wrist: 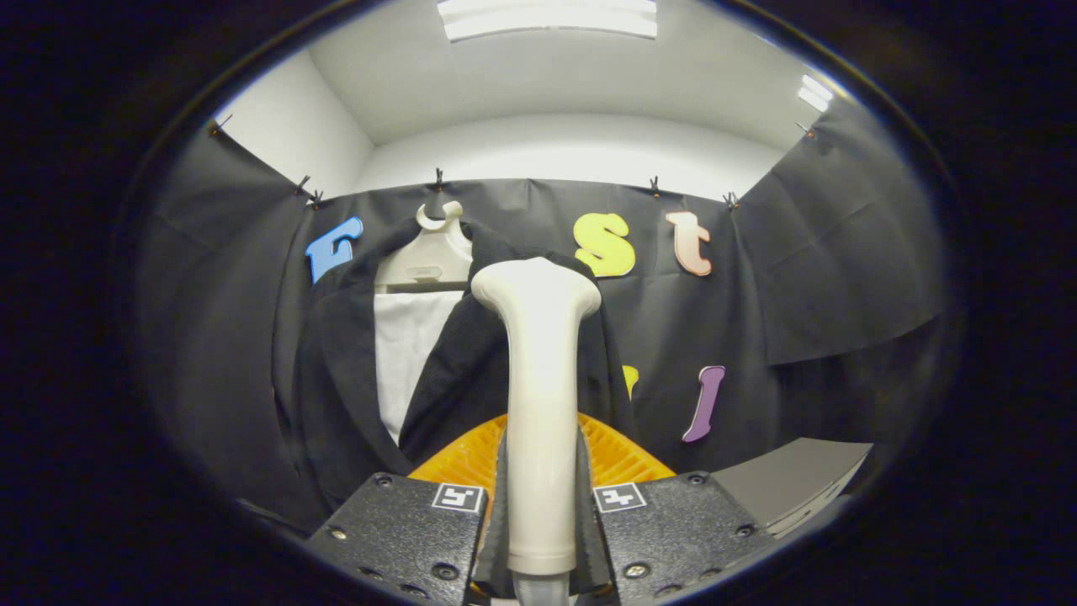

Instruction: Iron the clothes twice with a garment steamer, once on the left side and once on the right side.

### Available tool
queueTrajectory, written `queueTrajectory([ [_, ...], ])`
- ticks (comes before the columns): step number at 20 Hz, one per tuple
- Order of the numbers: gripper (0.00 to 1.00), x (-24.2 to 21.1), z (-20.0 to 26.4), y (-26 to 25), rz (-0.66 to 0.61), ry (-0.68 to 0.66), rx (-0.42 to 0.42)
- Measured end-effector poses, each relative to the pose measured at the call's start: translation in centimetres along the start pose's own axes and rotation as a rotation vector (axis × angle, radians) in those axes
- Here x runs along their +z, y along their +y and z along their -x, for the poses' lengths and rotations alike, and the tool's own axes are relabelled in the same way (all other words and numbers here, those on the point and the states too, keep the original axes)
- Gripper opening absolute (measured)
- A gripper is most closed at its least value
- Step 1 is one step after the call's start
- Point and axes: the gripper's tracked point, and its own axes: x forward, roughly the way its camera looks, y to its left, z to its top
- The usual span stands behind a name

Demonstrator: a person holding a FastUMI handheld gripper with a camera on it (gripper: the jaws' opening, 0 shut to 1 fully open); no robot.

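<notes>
One garment steamer [537, 396] stands upright between the two fingers of the claw [538, 539]: a pale handle that rises from the fingers and flares into a wider head at the top. The claw is closed down to the width of that handle, both fingers pressing on its lower part from either side. Just beyond the fingers, behind the handle, lies one orange ribbed object [618, 459]; what carries it cannot be told. Past the steamer's head hangs one dark jacket [336, 379], open at the front over a white lining or shirt [408, 353], on one pale hanger [433, 248] hooked at the top of the booth's wall. The steamer head sits in front of the jacket's right-hand half, though whether it touches the cloth cannot be told. A grey flat panel [795, 475] juts out beside the fingers, low against the wall. The black cloth wall [808, 278] is pinned up with small clips along its top edge, and above it run a white wall and a white ceiling with two lit lamps [547, 17].
</notes>
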Motion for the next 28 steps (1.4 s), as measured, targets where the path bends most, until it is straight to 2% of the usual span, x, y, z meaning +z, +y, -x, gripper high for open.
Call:
queueTrajectory([
  [14, 0.34, -7.9, 5.0, -0.9, 0.026, 0.148, -0.009],
  [24, 0.34, -12.1, 8.7, -3.0, 0.003, 0.217, -0.053],
  [28, 0.34, -15.3, 10.3, -3.1, 0.0, 0.265, -0.066],
])
